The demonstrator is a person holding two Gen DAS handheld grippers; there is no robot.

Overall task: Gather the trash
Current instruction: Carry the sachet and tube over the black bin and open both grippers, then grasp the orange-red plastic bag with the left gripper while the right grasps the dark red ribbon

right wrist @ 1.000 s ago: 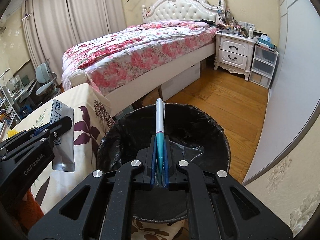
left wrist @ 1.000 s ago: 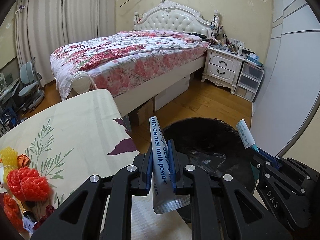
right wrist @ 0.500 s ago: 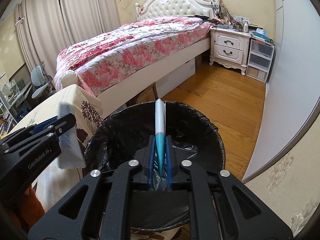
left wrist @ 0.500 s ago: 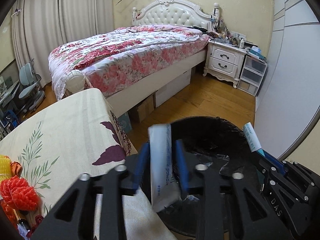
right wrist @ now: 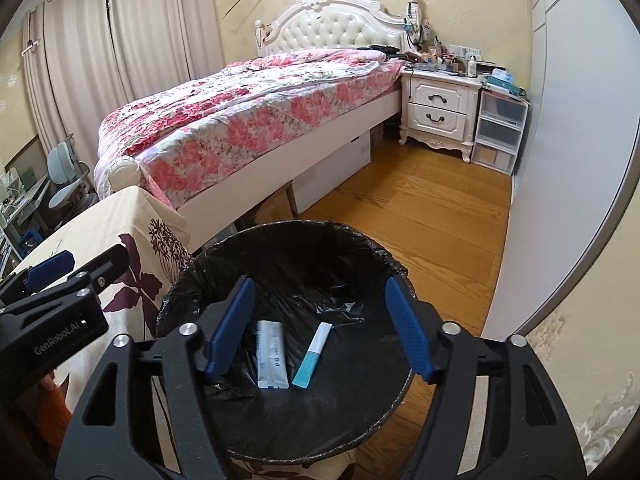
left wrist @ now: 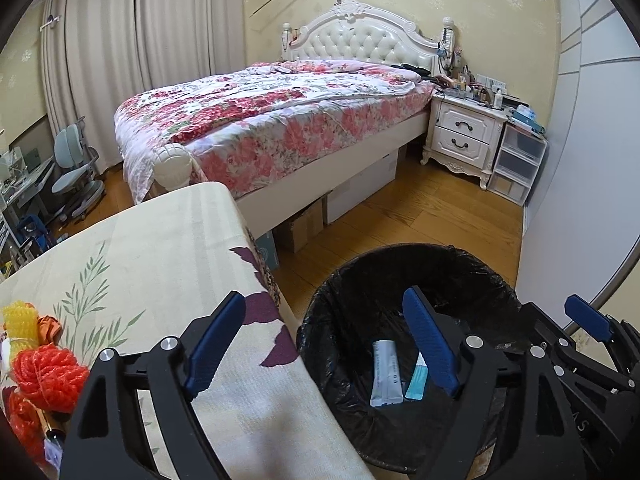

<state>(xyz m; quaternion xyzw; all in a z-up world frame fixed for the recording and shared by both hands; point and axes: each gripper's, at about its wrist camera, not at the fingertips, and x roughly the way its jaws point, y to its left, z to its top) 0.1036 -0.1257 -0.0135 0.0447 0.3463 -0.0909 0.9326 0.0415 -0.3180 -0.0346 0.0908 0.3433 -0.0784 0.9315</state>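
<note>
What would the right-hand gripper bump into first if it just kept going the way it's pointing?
Probably the black-lined trash bin. The open right gripper aims down into it, so it would likely reach the two packets on the bottom, white sachet and teal one; depth is unclear.

My left tongs [left wrist: 324, 316] gape wide over the table [left wrist: 132, 264] corner and bin [left wrist: 472, 256] rim; my right tongs [right wrist: 320, 300] gape over the bin mouth. The mouth is unobstructed. Orange netting [left wrist: 48, 376] crowds the table's left edge; the wardrobe [right wrist: 560, 160] hems the right
</note>
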